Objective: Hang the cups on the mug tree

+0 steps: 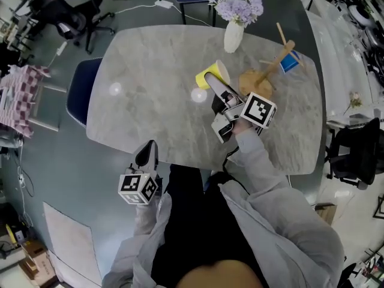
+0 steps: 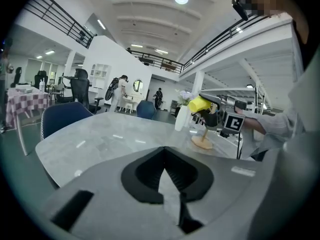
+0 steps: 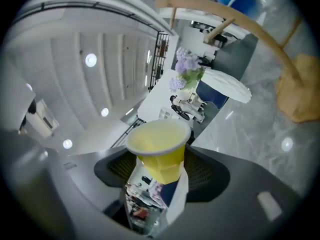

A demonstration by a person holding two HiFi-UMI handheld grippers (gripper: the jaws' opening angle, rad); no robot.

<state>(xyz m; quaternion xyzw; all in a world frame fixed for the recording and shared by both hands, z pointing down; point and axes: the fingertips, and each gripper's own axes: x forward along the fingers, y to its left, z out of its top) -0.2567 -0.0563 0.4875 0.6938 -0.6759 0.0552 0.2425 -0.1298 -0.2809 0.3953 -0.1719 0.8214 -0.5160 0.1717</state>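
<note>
Smooth yellow cup (image 1: pixel 212 75), wooden mug tree (image 1: pixel 254 83)

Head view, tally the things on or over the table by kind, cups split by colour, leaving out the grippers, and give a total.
yellow cup: 1
blue cup: 1
mug tree: 1
vase with flowers: 1
Total: 4
</note>
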